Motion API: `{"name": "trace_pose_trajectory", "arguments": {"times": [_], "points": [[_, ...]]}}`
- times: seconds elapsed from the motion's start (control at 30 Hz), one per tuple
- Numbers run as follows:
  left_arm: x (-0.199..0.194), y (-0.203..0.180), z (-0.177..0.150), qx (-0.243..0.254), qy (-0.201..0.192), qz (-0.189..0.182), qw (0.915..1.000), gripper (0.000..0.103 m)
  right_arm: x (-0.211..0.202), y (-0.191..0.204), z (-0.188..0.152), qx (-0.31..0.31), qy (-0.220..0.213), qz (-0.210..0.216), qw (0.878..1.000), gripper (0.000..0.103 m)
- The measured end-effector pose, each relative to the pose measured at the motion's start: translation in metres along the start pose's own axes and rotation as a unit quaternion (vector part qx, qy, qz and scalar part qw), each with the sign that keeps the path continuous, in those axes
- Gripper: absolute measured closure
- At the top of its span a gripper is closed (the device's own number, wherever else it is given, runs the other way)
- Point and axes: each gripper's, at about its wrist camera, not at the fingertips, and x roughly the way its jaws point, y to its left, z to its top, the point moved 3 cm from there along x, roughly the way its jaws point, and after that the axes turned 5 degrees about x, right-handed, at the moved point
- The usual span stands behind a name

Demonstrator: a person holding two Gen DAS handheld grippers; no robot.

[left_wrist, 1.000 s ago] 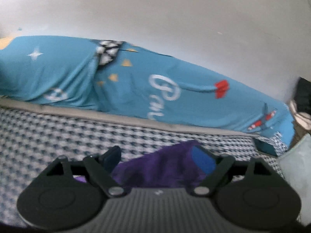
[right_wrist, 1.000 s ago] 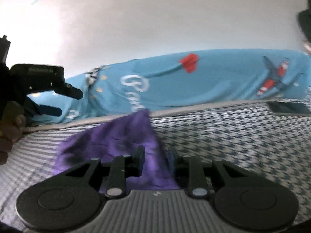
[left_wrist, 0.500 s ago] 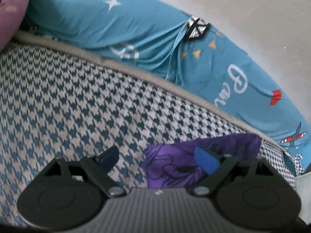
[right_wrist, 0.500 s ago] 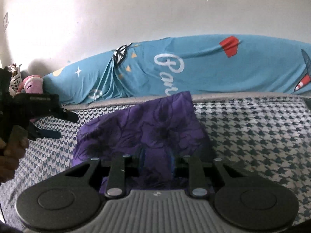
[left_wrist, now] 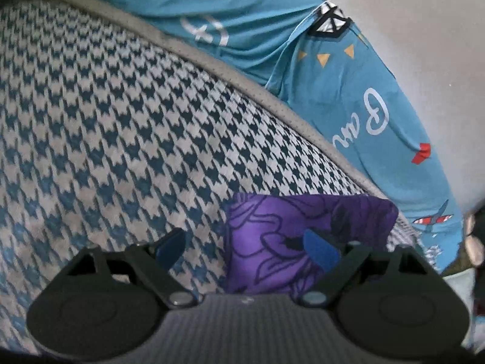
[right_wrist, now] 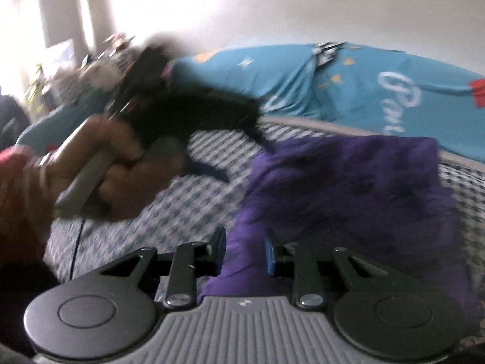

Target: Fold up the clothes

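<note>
A purple floral cloth [left_wrist: 306, 221] lies folded flat on the houndstooth bed cover [left_wrist: 121, 139]. My left gripper [left_wrist: 245, 250] hangs open just above the cloth's left edge. Its right fingertip [left_wrist: 321, 251] is over the purple fabric and its left fingertip [left_wrist: 169, 248] over the bed cover. In the right wrist view the cloth [right_wrist: 348, 200] spreads ahead, and my right gripper [right_wrist: 244, 253] is shut on its near left corner. The left gripper [right_wrist: 242, 154] shows there blurred, held by a hand [right_wrist: 121, 166] and reaching the cloth's far left edge.
A blue printed sheet [left_wrist: 348, 97] is bunched along the white wall behind the bed, past a grey mattress edge [left_wrist: 272, 100]. Blurred clutter [right_wrist: 75, 66] sits by a bright window at the far left of the right wrist view.
The cloth, held up in a peak a second ago, now lies flat on the bed. My left gripper has dropped and rolled toward its left edge. The right gripper has swung, still gripping.
</note>
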Motion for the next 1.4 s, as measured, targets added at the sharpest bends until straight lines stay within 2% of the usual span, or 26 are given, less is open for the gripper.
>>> {"name": "trace_pose_trajectory", "arguments": {"times": [0.1, 0.3, 0.33, 0.37, 0.43, 0.53, 0.63, 0.87, 1.03, 1.17, 1.3, 1.4], "points": [[0.001, 0.002, -0.002, -0.009, 0.009, -0.012, 0.9999, 0.017, 0.01, 0.013, -0.01, -0.024, 0.026, 0.009, 0.999, 0.079], [0.013, 0.005, -0.001, -0.022, 0.016, -0.035, 0.999, 0.037, 0.022, 0.03, -0.021, -0.064, 0.056, 0.016, 0.996, 0.077], [0.014, 0.006, 0.0, -0.023, 0.015, -0.04, 0.9989, 0.044, 0.024, 0.032, -0.023, -0.07, 0.059, 0.014, 0.996, 0.077], [0.016, 0.005, 0.001, -0.021, 0.012, -0.044, 0.9987, 0.047, 0.026, 0.033, -0.024, -0.073, 0.062, 0.011, 0.995, 0.077], [0.02, 0.003, 0.002, -0.011, 0.003, -0.042, 0.999, 0.062, 0.03, 0.034, -0.026, -0.081, 0.068, 0.003, 0.994, 0.076], [0.026, -0.005, 0.005, 0.014, -0.007, -0.033, 0.9993, 0.068, 0.033, 0.033, -0.029, -0.085, 0.074, -0.005, 0.994, 0.076], [0.033, -0.014, 0.011, 0.043, -0.012, -0.021, 0.9988, 0.069, 0.035, 0.032, -0.032, -0.086, 0.083, -0.012, 0.993, 0.076], [0.04, -0.014, 0.019, 0.036, -0.009, -0.012, 0.9992, 0.069, 0.037, 0.029, -0.034, -0.072, 0.101, 0.0, 0.992, 0.071], [0.036, -0.014, 0.02, 0.035, -0.014, -0.002, 0.9993, 0.068, 0.031, 0.034, -0.032, -0.084, 0.104, 0.005, 0.991, 0.071], [0.028, -0.02, 0.018, 0.038, -0.022, 0.017, 0.9989, 0.065, 0.016, 0.028, -0.022, -0.067, 0.079, 0.019, 0.994, 0.072], [0.016, -0.026, 0.02, 0.044, -0.05, 0.036, 0.9971, 0.062, -0.003, 0.008, -0.007, -0.034, 0.03, -0.003, 0.999, 0.072], [0.002, -0.032, 0.022, 0.053, -0.084, 0.044, 0.9941, 0.055, -0.015, -0.013, 0.003, 0.007, -0.006, -0.024, 1.0, 0.072]]}}
